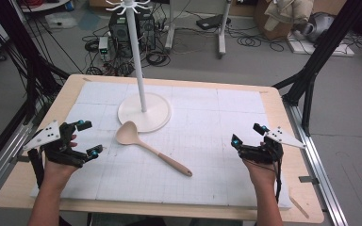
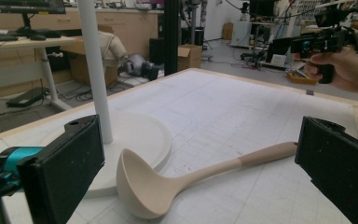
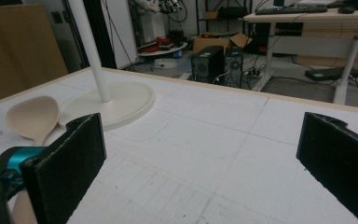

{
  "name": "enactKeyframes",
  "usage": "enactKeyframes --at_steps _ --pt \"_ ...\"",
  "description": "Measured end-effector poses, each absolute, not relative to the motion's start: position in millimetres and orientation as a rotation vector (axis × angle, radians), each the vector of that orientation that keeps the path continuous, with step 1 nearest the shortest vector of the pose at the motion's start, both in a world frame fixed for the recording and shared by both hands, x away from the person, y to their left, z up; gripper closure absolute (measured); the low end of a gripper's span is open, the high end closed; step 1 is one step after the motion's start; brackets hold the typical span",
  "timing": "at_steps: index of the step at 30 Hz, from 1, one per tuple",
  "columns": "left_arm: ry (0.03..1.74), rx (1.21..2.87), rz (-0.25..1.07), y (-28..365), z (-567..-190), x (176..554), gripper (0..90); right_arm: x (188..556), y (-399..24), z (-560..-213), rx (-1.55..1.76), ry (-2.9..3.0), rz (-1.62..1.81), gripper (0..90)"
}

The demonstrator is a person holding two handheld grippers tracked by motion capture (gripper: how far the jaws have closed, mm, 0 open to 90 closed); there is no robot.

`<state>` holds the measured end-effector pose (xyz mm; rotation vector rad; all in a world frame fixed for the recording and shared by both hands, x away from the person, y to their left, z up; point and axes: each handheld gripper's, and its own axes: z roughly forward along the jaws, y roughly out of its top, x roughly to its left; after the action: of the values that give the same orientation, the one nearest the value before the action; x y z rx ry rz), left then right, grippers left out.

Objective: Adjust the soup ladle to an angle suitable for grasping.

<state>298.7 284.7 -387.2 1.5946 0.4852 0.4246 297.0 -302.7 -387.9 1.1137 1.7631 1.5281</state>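
A beige ladle lies on the white gridded mat, its bowl next to the round base of a white stand and its handle pointing toward the near right. My left gripper is held low at the left of the mat, open, jaws aimed at the ladle's bowl with nothing between them. My right gripper hovers at the right side, open and empty, facing the ladle and the stand's base. The right gripper also appears far off in the left gripper view.
The stand's thin pole rises from its base to a hooked top. The mat lies on a wooden table with a black frame post at the right. Cables, computers and boxes cover the floor beyond.
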Motion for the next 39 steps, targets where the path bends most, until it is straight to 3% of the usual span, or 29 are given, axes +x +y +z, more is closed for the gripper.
enactKeyframes --at_steps 39 --pt "0.476 1.626 0.404 265.3 -375.0 302.4 1.7 302.0 -301.4 -388.7 1.124 1.824 1.494 0.3"
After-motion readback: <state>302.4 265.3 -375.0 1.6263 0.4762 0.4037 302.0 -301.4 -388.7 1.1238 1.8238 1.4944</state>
